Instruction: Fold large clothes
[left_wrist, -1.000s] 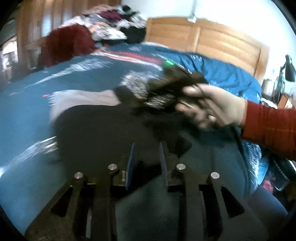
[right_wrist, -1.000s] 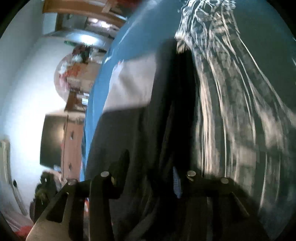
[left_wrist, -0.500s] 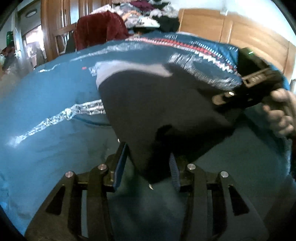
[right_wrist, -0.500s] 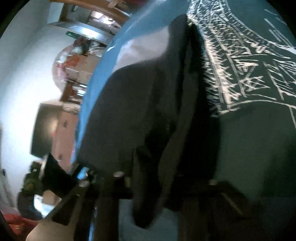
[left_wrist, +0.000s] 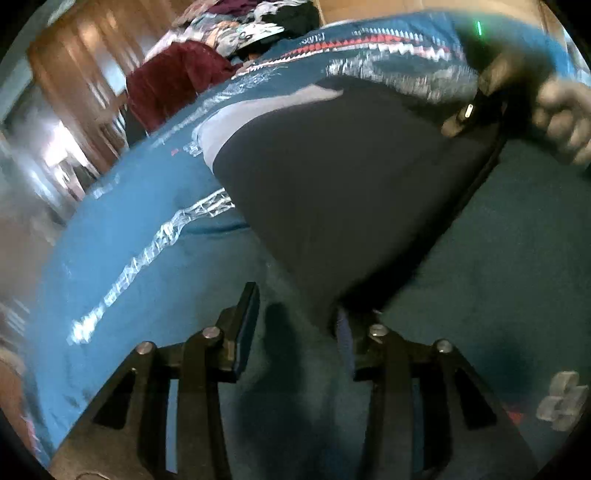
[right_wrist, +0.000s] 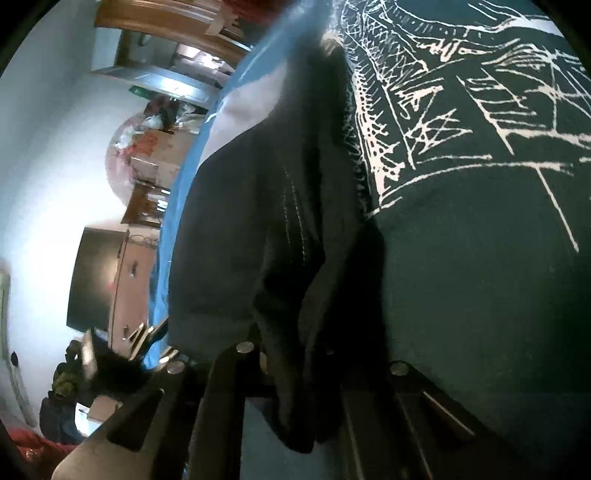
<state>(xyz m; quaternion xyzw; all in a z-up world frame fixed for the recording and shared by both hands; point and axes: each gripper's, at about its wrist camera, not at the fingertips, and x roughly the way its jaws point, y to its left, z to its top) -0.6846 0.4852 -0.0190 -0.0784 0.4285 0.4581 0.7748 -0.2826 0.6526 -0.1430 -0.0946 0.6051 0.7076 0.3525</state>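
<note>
Black cloth, the garment (left_wrist: 332, 192), hangs stretched above the bed (left_wrist: 122, 240) between the two grippers. The left gripper (left_wrist: 295, 317) has its fingers apart; the garment's lower corner touches only the right-side finger, so no clamp is evident. The right gripper (right_wrist: 295, 354) has its fingers clamped on a bunched edge. The long axis runs from the left fingers up toward the right gripper; the next fold likely depends on that line.
</note>
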